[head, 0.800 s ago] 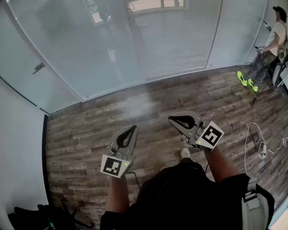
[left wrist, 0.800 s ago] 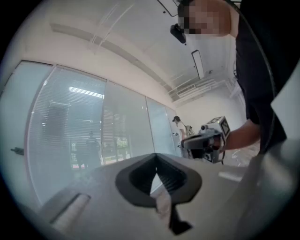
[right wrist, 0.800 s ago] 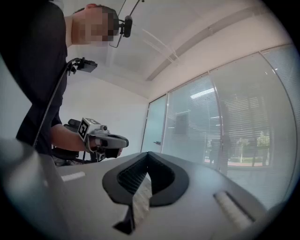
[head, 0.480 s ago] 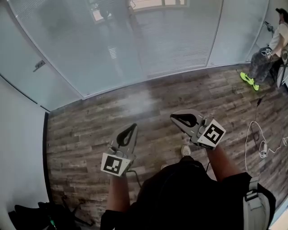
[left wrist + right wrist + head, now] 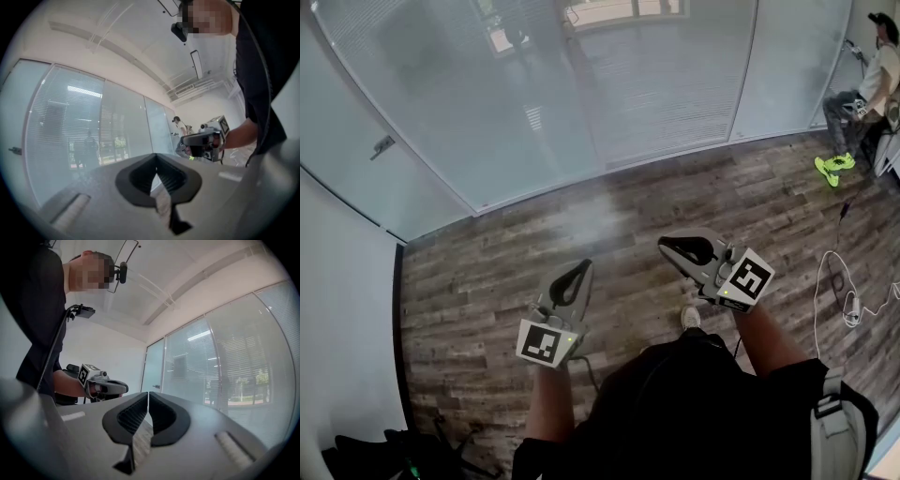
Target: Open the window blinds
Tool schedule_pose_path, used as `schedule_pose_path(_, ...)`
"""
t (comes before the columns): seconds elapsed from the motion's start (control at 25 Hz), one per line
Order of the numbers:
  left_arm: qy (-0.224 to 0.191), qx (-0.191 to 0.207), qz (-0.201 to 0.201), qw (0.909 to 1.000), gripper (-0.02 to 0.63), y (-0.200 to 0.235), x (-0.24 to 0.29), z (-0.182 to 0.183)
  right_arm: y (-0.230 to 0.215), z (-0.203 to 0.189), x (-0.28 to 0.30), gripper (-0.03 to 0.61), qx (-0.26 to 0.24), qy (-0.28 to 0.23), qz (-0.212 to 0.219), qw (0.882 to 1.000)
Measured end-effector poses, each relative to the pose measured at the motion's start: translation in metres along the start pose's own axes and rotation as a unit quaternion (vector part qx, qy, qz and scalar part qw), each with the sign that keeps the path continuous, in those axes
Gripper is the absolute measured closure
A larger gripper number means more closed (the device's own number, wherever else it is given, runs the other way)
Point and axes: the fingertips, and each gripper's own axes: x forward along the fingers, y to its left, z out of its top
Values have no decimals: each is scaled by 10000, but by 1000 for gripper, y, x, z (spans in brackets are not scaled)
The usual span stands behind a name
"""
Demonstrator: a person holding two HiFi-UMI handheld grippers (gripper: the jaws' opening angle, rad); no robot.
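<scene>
The closed slatted window blinds [image 5: 656, 84] hang behind a glass wall across the far side of the room, and they also show in the left gripper view [image 5: 65, 126] and the right gripper view [image 5: 234, 366]. My left gripper [image 5: 581, 268] [image 5: 156, 157] is held level at waist height over the wood floor, well short of the glass. It is shut with nothing between its jaws. My right gripper [image 5: 666, 247] [image 5: 148, 393] is beside it at a similar height. It too is shut and holds nothing. Each gripper appears in the other's view.
A glass door with a handle [image 5: 382, 145] stands at the left, next to a white wall [image 5: 337, 309]. A person [image 5: 867, 89] with neon shoes sits at the far right. A white cable [image 5: 839, 300] lies on the floor at the right. Dark gear [image 5: 384, 448] sits at the lower left.
Both grippers have stayed almost where they were, still shut. The seated person at the far right has shifted their feet to the right.
</scene>
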Motion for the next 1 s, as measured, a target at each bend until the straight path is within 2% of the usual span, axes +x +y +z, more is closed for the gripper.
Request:
schedule_pose_path(0.28,-183,-77,-88,9998,609,1,5,3,0,-3,-1,574,-112,217,-9,9997)
schedule_pose_path(0.44,-172,-56,-103,9998,609,2,3,-1,5,2,5,574,-165,131,158,9997)
schedule_pose_path(0.64,-240,-107,-83,9996,609,6,-3,-1,10,6,13,574,-219,180,137,9995)
schedule_pose_path(1.0,-169,-156,-96,9997,609,4,2,-10,8,-9,12,574,-69,290,174,9994)
